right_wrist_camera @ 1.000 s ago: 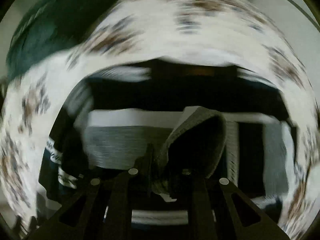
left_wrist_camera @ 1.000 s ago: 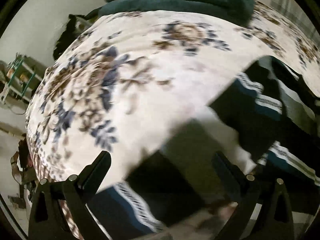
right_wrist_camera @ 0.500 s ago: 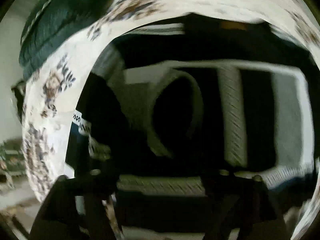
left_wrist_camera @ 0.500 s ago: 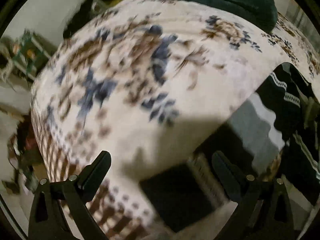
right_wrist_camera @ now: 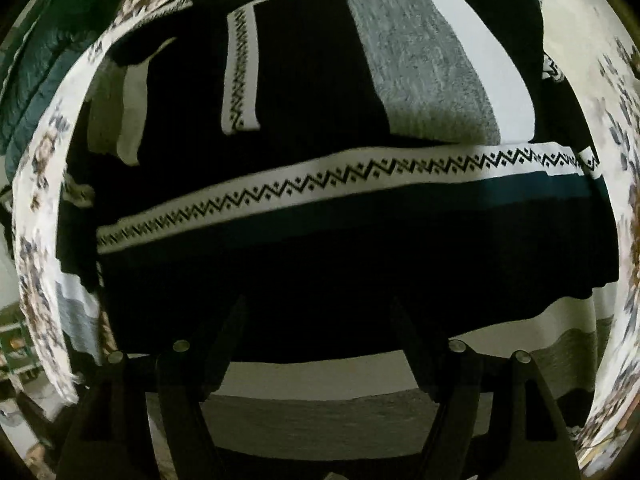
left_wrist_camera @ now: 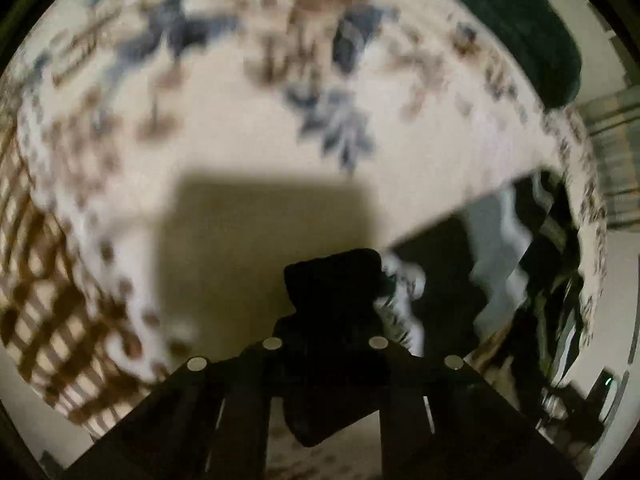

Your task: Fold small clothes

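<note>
On the floral bedspread, seen through the left wrist camera, the left tongs are pinched shut on a bunched dark bit of the sweater, apparently a cuff or corner, held above the cover with a square shadow under it; the rest of the garment trails off to the right, and a dark green cushion sits at the bed's far edge. The picture is blurred, so the fabric's detail is lost here. In the right wrist view the sweater lies spread flat on the bedspread, black with grey and white blocks and a white zigzag band running across it; the right tongs stand open just over its near black part, holding nothing. By my reading, a sleeve or side fold is under way: the left piece next needs carrying inward over the body and laying flat, the right side pressing or taking the opposite edge. No brand, label or writing is legible.
</note>
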Action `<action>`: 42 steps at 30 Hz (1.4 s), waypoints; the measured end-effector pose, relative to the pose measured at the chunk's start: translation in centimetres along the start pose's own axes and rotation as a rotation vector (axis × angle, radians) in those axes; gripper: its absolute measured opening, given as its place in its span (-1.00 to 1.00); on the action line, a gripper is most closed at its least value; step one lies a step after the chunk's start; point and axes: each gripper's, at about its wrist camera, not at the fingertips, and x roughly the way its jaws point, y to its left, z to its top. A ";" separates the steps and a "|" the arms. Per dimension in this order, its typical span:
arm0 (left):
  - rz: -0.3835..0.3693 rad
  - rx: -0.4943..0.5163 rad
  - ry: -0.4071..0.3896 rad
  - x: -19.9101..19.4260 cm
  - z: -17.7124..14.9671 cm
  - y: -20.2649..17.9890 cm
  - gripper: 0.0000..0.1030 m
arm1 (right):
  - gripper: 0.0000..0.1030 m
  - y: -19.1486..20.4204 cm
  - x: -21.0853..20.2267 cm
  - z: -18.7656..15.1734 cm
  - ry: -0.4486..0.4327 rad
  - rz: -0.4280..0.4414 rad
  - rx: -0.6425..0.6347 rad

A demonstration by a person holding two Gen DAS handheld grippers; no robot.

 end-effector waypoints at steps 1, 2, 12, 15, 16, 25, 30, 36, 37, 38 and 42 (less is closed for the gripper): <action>-0.015 -0.003 -0.050 -1.4 1.0 -0.2 -0.83 | 0.47 0.0 0.0 -0.2 -0.001 -0.003 -0.007; -0.024 -0.009 -0.080 -2.3 1.8 -0.1 -0.83 | 0.47 0.0 0.0 -0.4 -0.001 -0.004 -0.012; -0.122 -0.120 -0.179 -4.5 10.3 4.8 -0.49 | 0.47 -0.6 -1.1 -2.0 -0.003 0.015 -0.016; -0.211 -0.228 -0.136 -3.4 8.5 7.2 -0.02 | 0.47 -0.8 -1.6 -2.4 -0.004 0.027 -0.019; -0.226 -0.267 -0.124 -2.9 7.9 7.9 0.14 | 0.47 -0.9 -1.7 -2.5 -0.004 0.031 -0.018; -0.237 -0.444 -0.159 1.3 7.2 8.7 0.20 | 0.47 -3.0 -1.6 -2.0 -0.019 0.028 0.030; -0.121 -0.262 -0.253 -0.6 10.5 3.6 -0.94 | 0.47 -3.2 -1.3 -0.7 -0.037 0.029 0.061; -0.053 0.037 -0.301 -2.5 11.6 -6.1 -0.94 | 0.47 -7.1 -2.7 0.5 -0.077 0.079 0.120; -0.049 0.115 -0.303 -2.9 10.9 -9.2 -0.94 | 0.47 -7.7 -3.0 0.7 -0.082 0.087 0.126; -0.056 0.172 -0.301 -3.1 10.1 -11.7 -0.94 | 0.47 -8.8 -3.4 1.0 -0.092 0.100 0.138; -0.110 0.374 -0.258 -2.4 5.8 -21.7 -0.94 | 0.47 -11.5 -4.5 2.7 -0.124 0.122 0.162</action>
